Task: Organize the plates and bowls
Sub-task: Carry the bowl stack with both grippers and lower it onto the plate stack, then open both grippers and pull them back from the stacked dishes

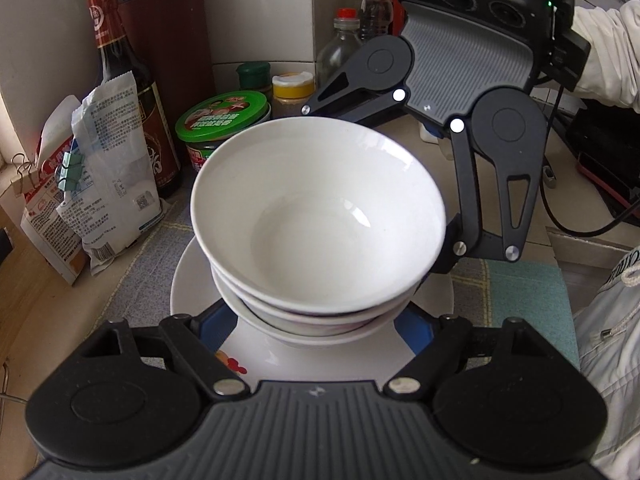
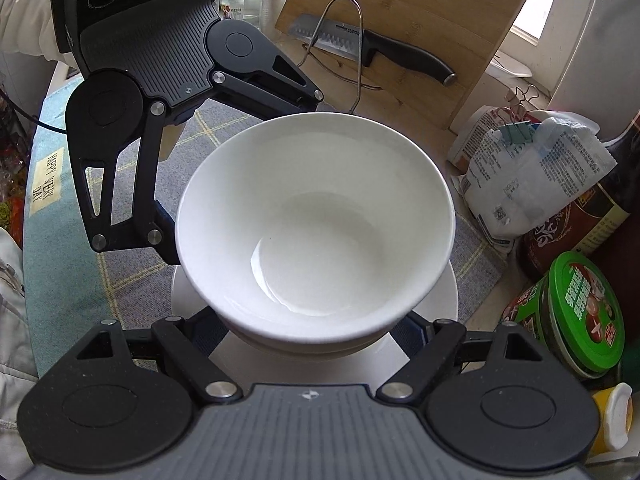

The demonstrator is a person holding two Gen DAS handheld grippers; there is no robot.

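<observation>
We see a stack of three white bowls [image 1: 318, 220], mouths facing straight up, sitting upright and centred on one white plate [image 1: 192, 292] that lies on the checked mat [image 1: 160, 240] on the desk. Both tongs flank the stack's base from opposite sides: our left tongs [image 1: 318, 322] and right tongs [image 2: 316, 330] stand spread around the lowest bowl; whether they touch it we cannot tell
</observation>
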